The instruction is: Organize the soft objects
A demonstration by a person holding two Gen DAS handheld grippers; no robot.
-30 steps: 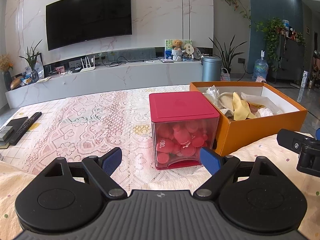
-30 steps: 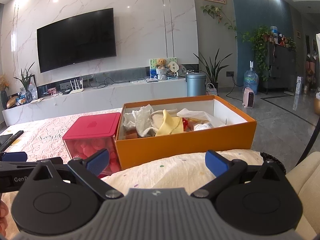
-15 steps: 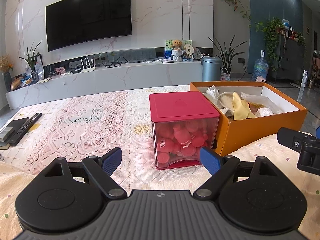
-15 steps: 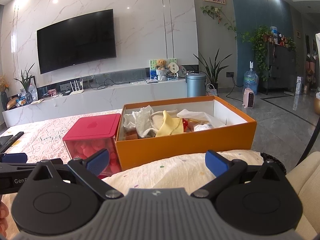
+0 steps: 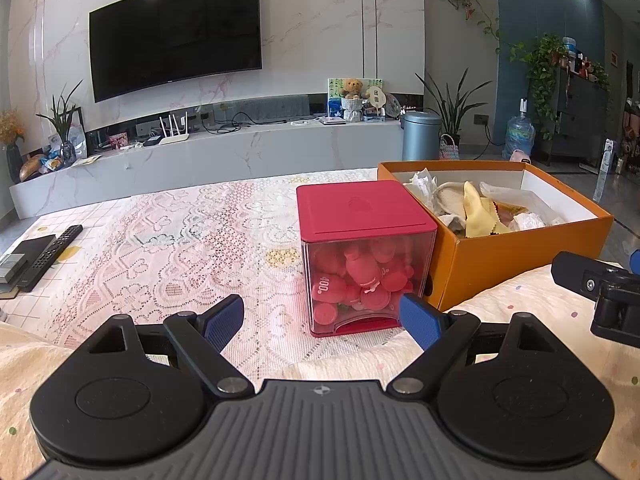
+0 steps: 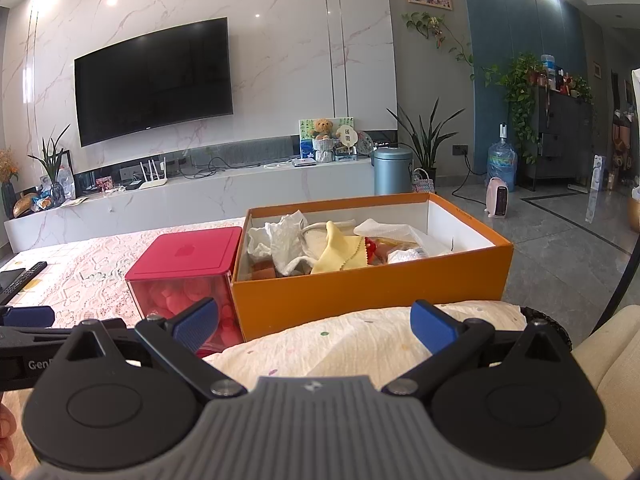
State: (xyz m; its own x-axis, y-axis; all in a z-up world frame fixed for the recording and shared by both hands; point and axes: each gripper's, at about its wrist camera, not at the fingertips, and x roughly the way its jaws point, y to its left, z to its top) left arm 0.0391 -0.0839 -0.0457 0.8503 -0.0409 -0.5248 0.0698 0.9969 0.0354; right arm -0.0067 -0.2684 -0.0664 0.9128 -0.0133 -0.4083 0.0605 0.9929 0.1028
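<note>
The left gripper [image 5: 322, 317] has its blue fingers spread wide and holds nothing. The right gripper [image 6: 314, 325] is spread wide too, with nothing in it. Both hang low, near the orange box [image 6: 372, 286]. The box is open. Inside it lie a yellow cloth [image 6: 340, 254] and white crumpled cloths [image 6: 286, 246]. A red tub [image 5: 366, 254] stands just left of the box, on the lace tablecloth [image 5: 160, 256].
</note>
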